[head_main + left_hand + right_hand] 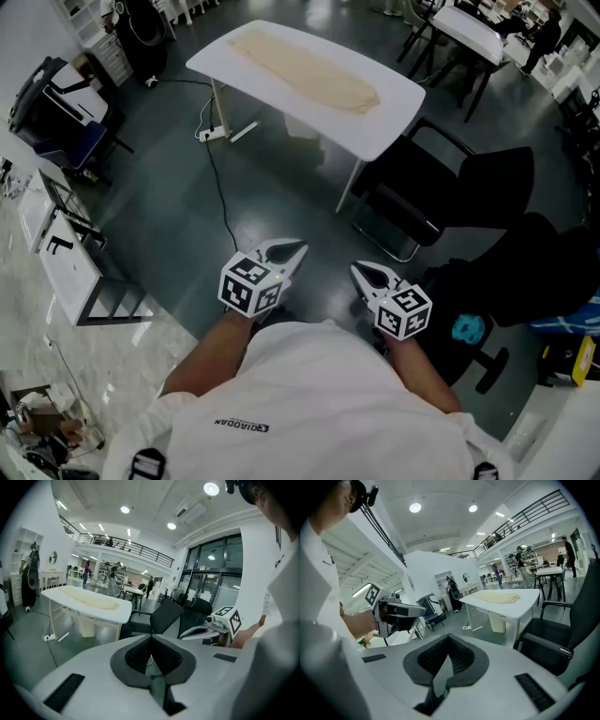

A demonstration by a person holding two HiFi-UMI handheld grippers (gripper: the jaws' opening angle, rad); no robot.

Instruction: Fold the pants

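At the approach stage, by all appearances, with no fold started. Standing well back from the white desk (pixel 398 111), seen at 12 o'clock in the head view, with bare floor between. Lying lengthwise on that desk, flat and unfolded as far as can be told: the cream pants (pixel 305 67), touched by nothing. Holding the left gripper (pixel 287 251) at 6 o'clock, close to the body, fingers pressed together on nothing. Holding the right gripper (pixel 367 274) just beside it toward 5 o'clock, fingers likewise shut tight and empty. To mind on the way: a black chair (pixel 427 202) at 2 o'clock, near the desk's closest corner, and a cable (pixel 215 178) trailing over the floor at 11 o'clock. Next, probably: walking up to the desk, spreading both pairs of fingers, then reaching for one end of the pants, waistband and hems not tellable apart from here. Calls for a low, gentle pinch on thin cloth, without dragging it off the edge.
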